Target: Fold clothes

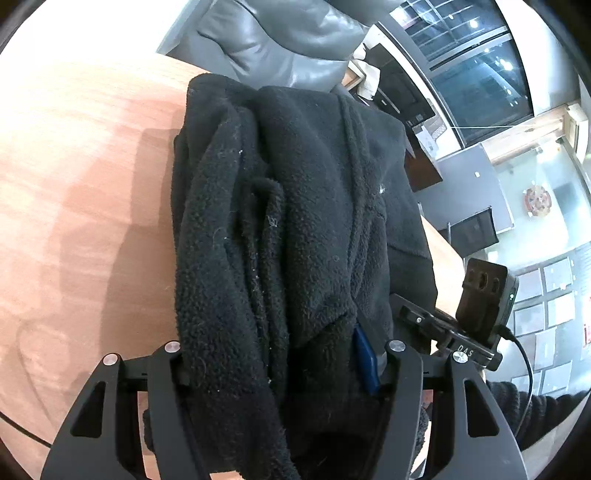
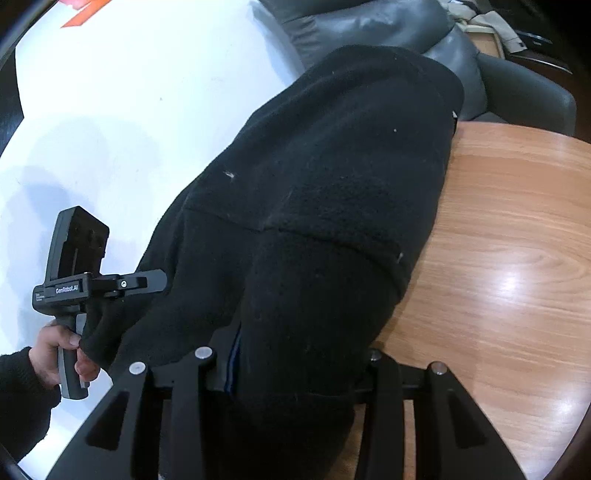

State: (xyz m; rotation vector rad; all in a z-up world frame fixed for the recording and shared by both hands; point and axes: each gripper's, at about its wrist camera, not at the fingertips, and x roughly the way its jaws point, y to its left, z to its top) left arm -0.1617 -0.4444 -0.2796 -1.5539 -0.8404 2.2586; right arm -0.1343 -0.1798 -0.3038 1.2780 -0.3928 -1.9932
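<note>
Here both the left gripper [image 1: 284,373] and right gripper [image 2: 291,373] have their jaws clenched on the black fleece [image 1: 295,206] above the wooden table [image 2: 509,240].

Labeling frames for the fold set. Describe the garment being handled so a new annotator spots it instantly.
Start at the wooden table, with a grey leather chair behind it. Draped across the table's edge is a black fleece garment, bunched in thick folds, its near end between the fingers of both the left gripper and the right gripper. It is the only fabric item there: fuzzy, matte, lint-flecked.
</note>
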